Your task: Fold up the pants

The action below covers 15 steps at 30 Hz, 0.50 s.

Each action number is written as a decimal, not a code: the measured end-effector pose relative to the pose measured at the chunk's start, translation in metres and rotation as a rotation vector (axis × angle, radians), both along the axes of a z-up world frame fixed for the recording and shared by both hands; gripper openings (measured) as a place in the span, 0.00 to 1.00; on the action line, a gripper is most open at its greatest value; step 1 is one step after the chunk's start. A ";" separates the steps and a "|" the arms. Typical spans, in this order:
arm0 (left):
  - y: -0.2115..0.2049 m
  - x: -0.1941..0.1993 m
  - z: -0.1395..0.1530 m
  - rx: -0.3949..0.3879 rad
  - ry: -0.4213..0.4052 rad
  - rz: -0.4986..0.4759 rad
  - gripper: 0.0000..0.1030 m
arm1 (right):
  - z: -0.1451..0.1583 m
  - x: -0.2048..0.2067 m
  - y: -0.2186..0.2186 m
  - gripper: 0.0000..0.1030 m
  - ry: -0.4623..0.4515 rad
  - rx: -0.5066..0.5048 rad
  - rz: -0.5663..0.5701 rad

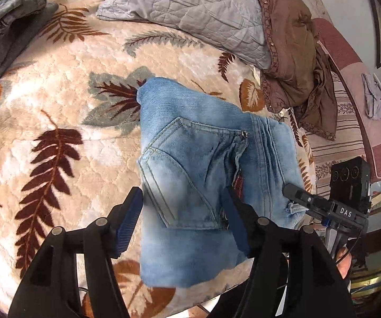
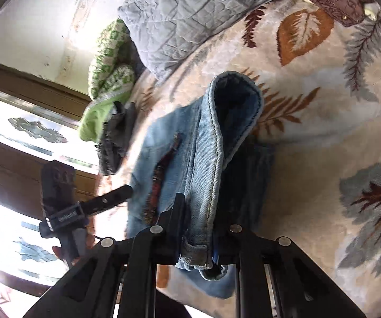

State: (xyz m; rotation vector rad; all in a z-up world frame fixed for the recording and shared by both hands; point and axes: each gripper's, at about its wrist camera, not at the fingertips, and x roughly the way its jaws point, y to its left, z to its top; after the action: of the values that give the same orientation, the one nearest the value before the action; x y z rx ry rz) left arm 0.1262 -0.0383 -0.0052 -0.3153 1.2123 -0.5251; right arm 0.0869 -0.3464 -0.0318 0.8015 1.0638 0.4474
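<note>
We find the jeans [image 1: 211,175] partly folded on the bedspread [image 1: 58,100], below the grey pillow [image 1: 190,8] and well apart from it.

Left claw [image 1: 182,220]: its jaws stand half open over the back pocket, one on each side of it. Neither pad presses the cloth, so it holds nothing.

Right claw [image 2: 198,228]: it is nearly closed and clamps a thick seamed edge of the jeans [image 2: 206,159]. The held layers rise off the bedspread as a loose ridge.

Hazards, as we judge them:
- The right claw grips only the edge. If we pull fast, the heavy denim may slip out and the fold will drop open.
- The left claw restrains nothing. If the right claw drags, the whole stack may slide toward the pillow and skew the fold.
- If the left claw closes where it is, it may pinch only the pocket layer and wrinkle the top surface.
</note>
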 end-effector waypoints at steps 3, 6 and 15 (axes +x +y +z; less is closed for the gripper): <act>0.012 -0.029 0.011 -0.078 0.010 -0.003 0.61 | -0.009 -0.008 0.002 0.22 0.016 -0.005 -0.019; 0.007 -0.049 0.006 -0.104 0.047 -0.003 0.78 | -0.025 -0.011 0.004 0.29 0.062 -0.056 -0.038; -0.016 -0.040 -0.009 0.074 0.025 0.062 0.67 | -0.022 -0.026 0.017 0.18 -0.017 0.239 -0.065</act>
State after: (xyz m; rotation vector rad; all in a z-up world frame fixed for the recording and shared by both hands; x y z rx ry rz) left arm 0.0865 -0.0542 -0.0147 -0.2964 1.2394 -0.4224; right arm 0.0605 -0.3298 -0.0535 1.0392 0.9763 0.5319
